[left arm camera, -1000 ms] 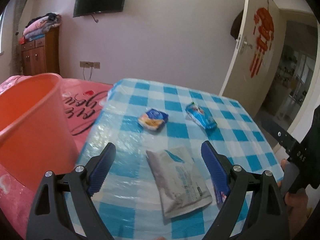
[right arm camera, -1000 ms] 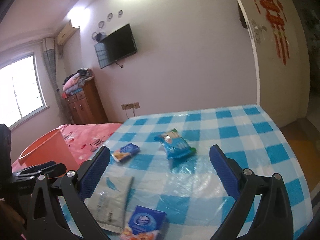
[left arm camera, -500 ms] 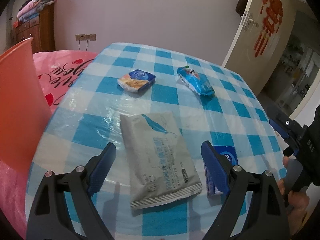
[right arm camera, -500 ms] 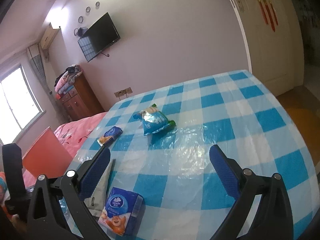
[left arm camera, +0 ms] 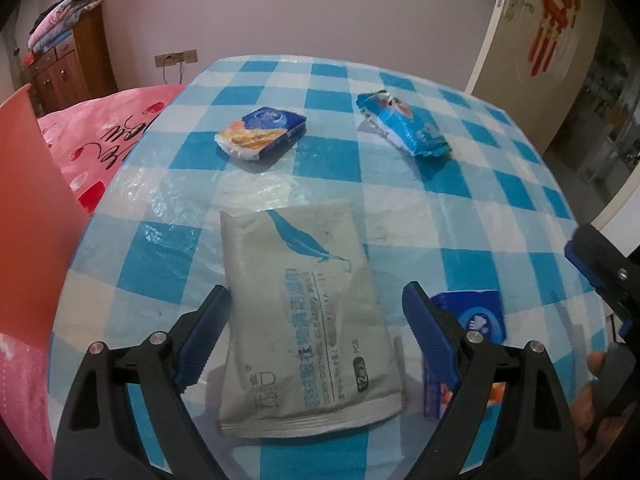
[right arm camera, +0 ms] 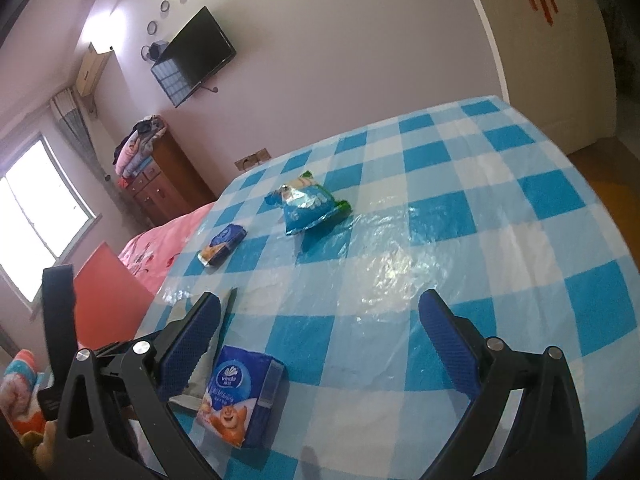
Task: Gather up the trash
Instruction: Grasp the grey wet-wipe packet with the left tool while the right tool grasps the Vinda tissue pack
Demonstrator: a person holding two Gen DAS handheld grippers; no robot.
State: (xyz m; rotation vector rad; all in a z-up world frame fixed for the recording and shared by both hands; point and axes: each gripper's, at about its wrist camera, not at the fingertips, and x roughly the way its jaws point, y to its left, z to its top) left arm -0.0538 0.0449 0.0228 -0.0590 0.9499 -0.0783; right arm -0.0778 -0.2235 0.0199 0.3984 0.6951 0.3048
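Note:
A flat grey wipes packet [left arm camera: 304, 308] lies on the blue-checked table [left arm camera: 460, 200], and my left gripper [left arm camera: 316, 304] hangs open just above it, one finger on each side, not touching. A blue tissue pack [left arm camera: 476, 320] sits right of it, partly behind the right finger. Farther back lie a small blue tissue pack [left arm camera: 260, 133] and a blue snack bag [left arm camera: 404, 126]. My right gripper [right arm camera: 320, 312] is open over bare table; the tissue pack [right arm camera: 244, 392] lies near its left finger, the snack bag [right arm camera: 308, 210] and small tissue pack [right arm camera: 222, 244] beyond.
An orange bin [left arm camera: 28, 216] stands off the table's left edge, beside a pink bed cover [left arm camera: 108, 136]. A wooden cabinet [left arm camera: 68, 68] stands against the back wall. A door [left arm camera: 532, 36] stands on the right. A hand [left arm camera: 596, 364] holds the other gripper at the lower right.
My left gripper has dropped and tilted down toward the grey packet, which now fills the space between its fingers. My right gripper has rolled and sunk a little. Both stayed open.

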